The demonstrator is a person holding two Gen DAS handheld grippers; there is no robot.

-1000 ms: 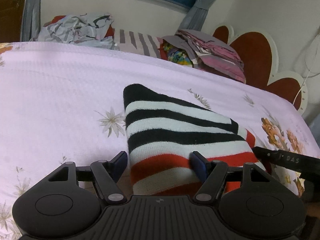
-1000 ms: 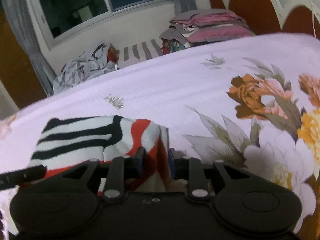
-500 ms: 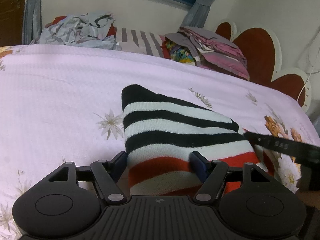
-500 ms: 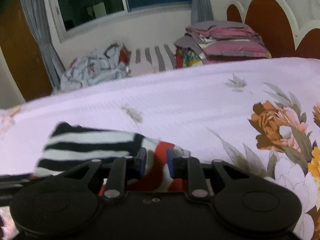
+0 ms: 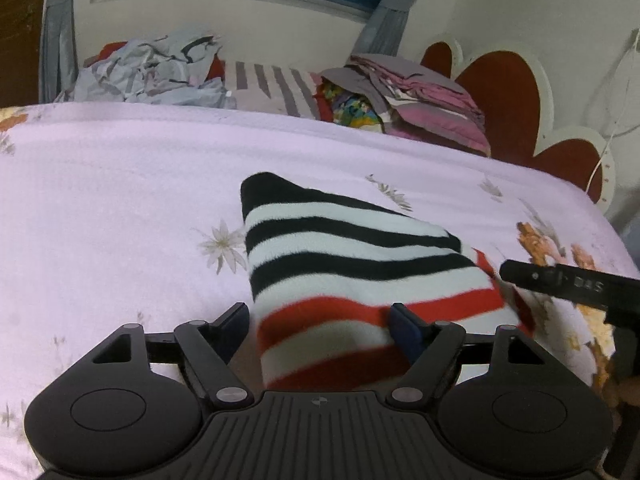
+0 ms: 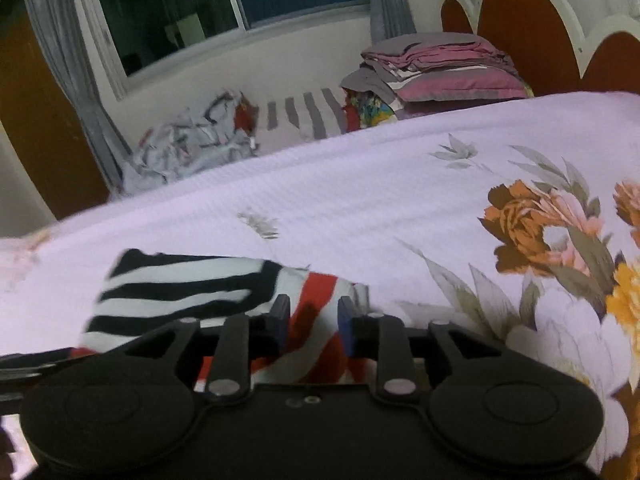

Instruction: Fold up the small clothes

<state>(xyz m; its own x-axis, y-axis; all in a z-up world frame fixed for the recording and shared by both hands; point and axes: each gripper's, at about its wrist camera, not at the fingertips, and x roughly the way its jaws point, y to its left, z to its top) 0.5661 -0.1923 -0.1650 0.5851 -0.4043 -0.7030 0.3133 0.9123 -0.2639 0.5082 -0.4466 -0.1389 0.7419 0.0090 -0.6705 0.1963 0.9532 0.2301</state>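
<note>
A folded striped knit garment point(image 5: 352, 264), black and white at the far end and red and white at the near end, lies on the pink floral bedspread point(image 5: 120, 200). My left gripper point(image 5: 320, 324) is open, its fingers spread on either side of the garment's near red edge. My right gripper point(image 6: 312, 320) stands at the garment's point(image 6: 188, 292) right red end with the cloth between its fingers, jaws partly apart. The right gripper's finger also shows in the left wrist view point(image 5: 560, 280) at the garment's right corner.
A crumpled grey cloth heap point(image 5: 148, 72), a striped pillow point(image 5: 268, 84) and a stack of folded pink and grey bedding point(image 5: 416, 96) lie along the far edge under the window. The red and white headboard point(image 5: 504, 92) stands at the right.
The right gripper's jaws have opened wider around the red end of the garment, and it has pulled back and tilted up. The left gripper has stayed open in place.
</note>
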